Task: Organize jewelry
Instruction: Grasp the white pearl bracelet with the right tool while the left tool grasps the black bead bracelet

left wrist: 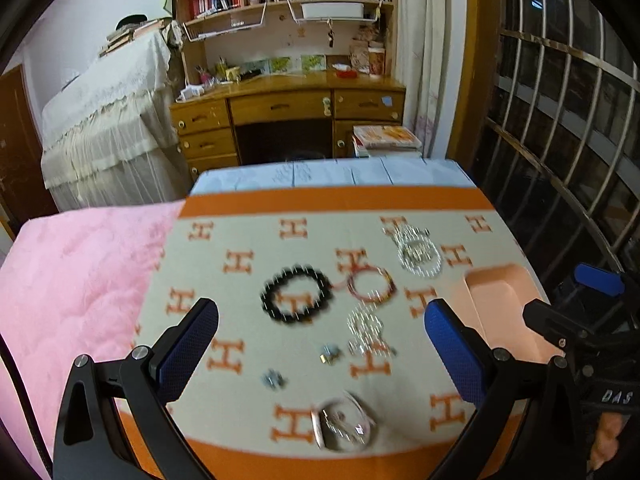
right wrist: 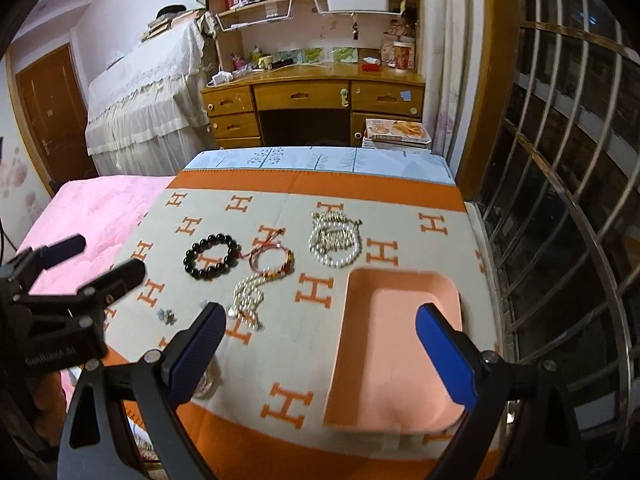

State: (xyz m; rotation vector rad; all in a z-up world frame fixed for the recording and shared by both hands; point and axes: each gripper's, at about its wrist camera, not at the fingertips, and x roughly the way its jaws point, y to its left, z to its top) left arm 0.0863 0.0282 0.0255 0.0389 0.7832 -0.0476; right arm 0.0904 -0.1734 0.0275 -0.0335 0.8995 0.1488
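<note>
My left gripper (left wrist: 322, 346) and right gripper (right wrist: 320, 344) are hanging spread, empty; my finger (right wrist: 192, 360) is hiding the bangle (left wrist: 344, 426), and the two small charms (left wrist: 304, 366) are blurring.

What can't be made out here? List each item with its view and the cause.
- Clear round piece near the blanket's front edge: smeared by motion in the left wrist view; in the right wrist view the right tool's left finger covers most of it.
- Two small bluish trinkets: too small and blurred in both views to identify.
- Peach rectangular tray: cut by the right tool in the left wrist view.
</note>
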